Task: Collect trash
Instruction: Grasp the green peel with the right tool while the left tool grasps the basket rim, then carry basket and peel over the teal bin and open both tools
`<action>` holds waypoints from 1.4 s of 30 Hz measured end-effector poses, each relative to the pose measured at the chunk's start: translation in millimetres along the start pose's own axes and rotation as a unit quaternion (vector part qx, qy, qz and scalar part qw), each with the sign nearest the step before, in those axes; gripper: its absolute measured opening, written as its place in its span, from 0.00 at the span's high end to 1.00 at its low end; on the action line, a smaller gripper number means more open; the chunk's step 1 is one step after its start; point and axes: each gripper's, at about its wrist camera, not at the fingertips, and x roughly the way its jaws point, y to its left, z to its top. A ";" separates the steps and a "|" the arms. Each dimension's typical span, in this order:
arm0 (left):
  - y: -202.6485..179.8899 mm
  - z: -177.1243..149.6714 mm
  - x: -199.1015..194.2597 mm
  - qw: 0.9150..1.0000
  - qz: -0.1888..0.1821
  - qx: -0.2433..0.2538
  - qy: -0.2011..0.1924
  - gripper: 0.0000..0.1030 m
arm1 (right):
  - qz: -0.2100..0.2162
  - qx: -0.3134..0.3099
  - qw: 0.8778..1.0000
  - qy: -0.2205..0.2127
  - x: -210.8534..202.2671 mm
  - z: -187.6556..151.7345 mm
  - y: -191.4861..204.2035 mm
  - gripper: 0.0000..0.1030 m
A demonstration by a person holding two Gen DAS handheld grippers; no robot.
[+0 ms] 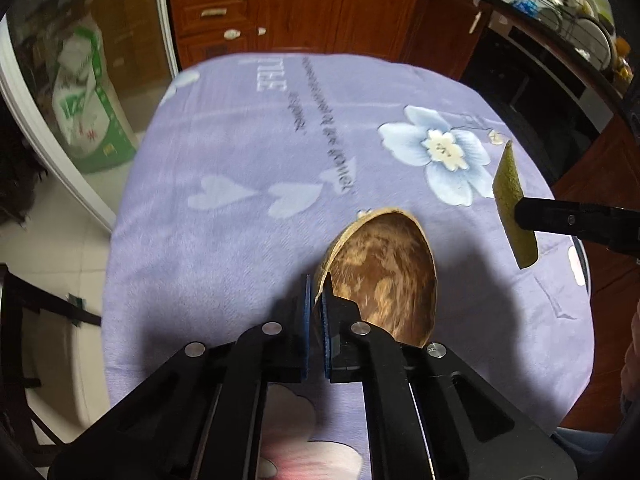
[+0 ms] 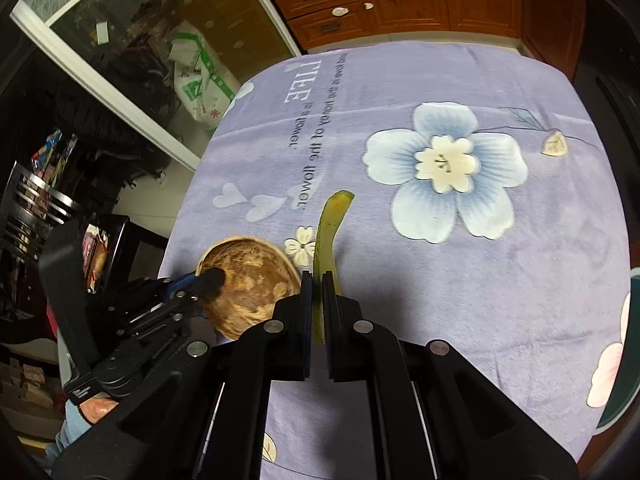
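Observation:
My left gripper (image 1: 318, 300) is shut on the rim of a brown coconut-shell half (image 1: 384, 276) and holds it above the purple cloth. The shell also shows in the right wrist view (image 2: 248, 284), with the left gripper (image 2: 212, 278) clamped on its near rim. My right gripper (image 2: 317, 292) is shut on a green fruit-peel strip (image 2: 330, 224) that sticks up and forward from the jaws. In the left wrist view the peel (image 1: 514, 204) hangs at the tip of the right gripper (image 1: 520, 216) to the right of the shell.
A purple flowered cloth (image 2: 480, 300) covers the table. Wooden cabinets (image 1: 304, 4) stand behind it. A glass door (image 1: 80, 80) with a green-and-white sack (image 1: 88, 96) behind it is to the left. A dish rack (image 1: 576, 12) sits on the counter at the right.

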 end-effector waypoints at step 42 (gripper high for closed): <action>-408.0 9.8 14.6 0.948 -0.106 0.300 0.013 0.95 | -0.049 0.264 0.947 -0.175 -219.6 -161.4 -326.9 0.95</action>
